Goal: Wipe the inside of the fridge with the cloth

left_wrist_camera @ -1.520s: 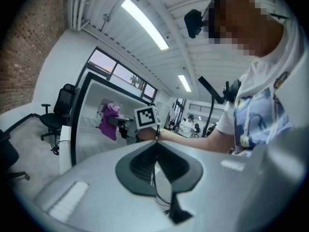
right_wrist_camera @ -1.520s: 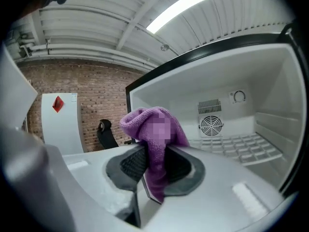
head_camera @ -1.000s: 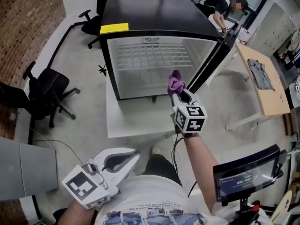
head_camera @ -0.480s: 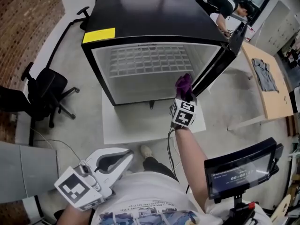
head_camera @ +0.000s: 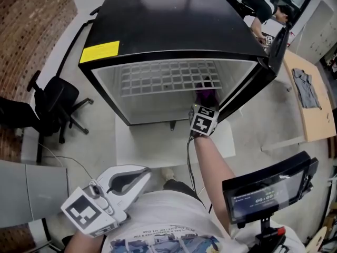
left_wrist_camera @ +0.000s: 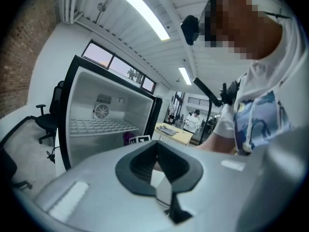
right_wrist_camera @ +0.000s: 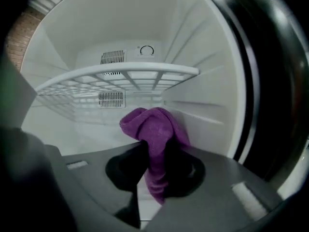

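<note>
Cloth [right_wrist_camera: 153,129] tight in R tongs [right_wrist_camera: 151,151] inside fridge [head_camera: 174,25], part-hidden under shelf [head_camera: 158,78]; L tongs [head_camera: 149,174] together, empty.

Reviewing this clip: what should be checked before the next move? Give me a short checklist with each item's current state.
1. Purple cloth clamped in the right gripper: ok.
2. Fridge door open: ok.
3. Cloth inside the fridge, below the wire shelf: ok.
4. Cloth touching an inner surface: cannot tell.
5. Left gripper shut, empty, held back by the person's torso, away from the fridge: ok.
</note>
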`<state>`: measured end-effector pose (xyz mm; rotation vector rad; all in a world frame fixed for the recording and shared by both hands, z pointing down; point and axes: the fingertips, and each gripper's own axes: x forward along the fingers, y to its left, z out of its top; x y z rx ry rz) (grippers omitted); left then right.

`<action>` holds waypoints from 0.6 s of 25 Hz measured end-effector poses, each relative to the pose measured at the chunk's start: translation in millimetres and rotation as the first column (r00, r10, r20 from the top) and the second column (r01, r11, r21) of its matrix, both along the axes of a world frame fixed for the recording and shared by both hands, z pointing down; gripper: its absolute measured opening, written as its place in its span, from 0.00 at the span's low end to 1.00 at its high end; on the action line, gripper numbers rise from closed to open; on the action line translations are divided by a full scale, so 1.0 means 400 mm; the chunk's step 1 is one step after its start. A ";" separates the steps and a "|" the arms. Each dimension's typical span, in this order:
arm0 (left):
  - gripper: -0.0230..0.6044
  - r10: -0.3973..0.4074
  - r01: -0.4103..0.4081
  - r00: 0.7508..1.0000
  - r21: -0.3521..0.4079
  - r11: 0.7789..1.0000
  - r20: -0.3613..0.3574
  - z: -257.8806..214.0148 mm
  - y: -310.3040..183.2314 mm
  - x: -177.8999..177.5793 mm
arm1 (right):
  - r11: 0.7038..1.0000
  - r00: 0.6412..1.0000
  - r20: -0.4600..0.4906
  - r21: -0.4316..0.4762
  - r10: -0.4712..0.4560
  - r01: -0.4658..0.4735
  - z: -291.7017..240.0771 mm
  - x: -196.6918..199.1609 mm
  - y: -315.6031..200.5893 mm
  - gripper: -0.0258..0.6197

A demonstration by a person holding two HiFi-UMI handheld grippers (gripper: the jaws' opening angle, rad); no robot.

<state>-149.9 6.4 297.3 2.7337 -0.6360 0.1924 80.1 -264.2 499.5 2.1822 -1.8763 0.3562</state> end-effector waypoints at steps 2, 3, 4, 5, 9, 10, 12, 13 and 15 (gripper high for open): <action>0.04 0.003 -0.003 1.000 0.024 1.000 0.012 0.002 -0.013 0.002 | 1.000 1.000 -0.009 0.005 -0.014 0.014 0.001 -0.006 -0.025 0.16; 0.04 -0.003 0.003 1.000 0.021 1.000 0.001 -0.002 -0.022 0.011 | 1.000 1.000 -0.018 0.006 -0.022 0.022 0.006 -0.006 -0.039 0.16; 0.04 -0.013 0.013 1.000 0.008 1.000 -0.010 -0.005 -0.030 0.019 | 1.000 0.999 -0.024 0.007 -0.029 0.029 0.011 -0.008 -0.054 0.16; 0.04 -0.024 0.023 1.000 -0.006 1.000 -0.013 -0.003 -0.039 0.025 | 0.999 0.999 -0.025 0.012 -0.035 0.035 0.014 -0.011 -0.068 0.16; 0.04 -0.041 0.041 0.999 -0.012 0.999 -0.006 0.002 -0.063 0.029 | 0.998 0.998 -0.032 0.028 -0.053 0.054 0.018 -0.018 -0.113 0.16; 0.04 -0.041 0.041 0.999 -0.009 0.999 -0.006 0.002 -0.068 0.029 | 0.998 0.998 -0.037 0.033 -0.059 0.060 0.019 -0.018 -0.122 0.16; 0.04 -0.039 0.039 0.999 0.003 0.999 0.000 0.004 -0.077 0.027 | 0.996 0.996 -0.049 0.050 -0.070 0.073 0.017 -0.019 -0.138 0.16; 0.04 -0.042 0.042 0.999 0.001 0.999 0.004 0.008 -0.081 0.026 | 0.995 0.995 -0.058 0.059 -0.076 0.079 0.014 -0.020 -0.146 0.16; 0.04 -0.048 0.048 0.999 -0.004 0.999 0.016 0.017 -0.088 0.024 | 0.993 0.993 -0.075 0.073 -0.090 0.095 0.009 -0.027 -0.160 0.16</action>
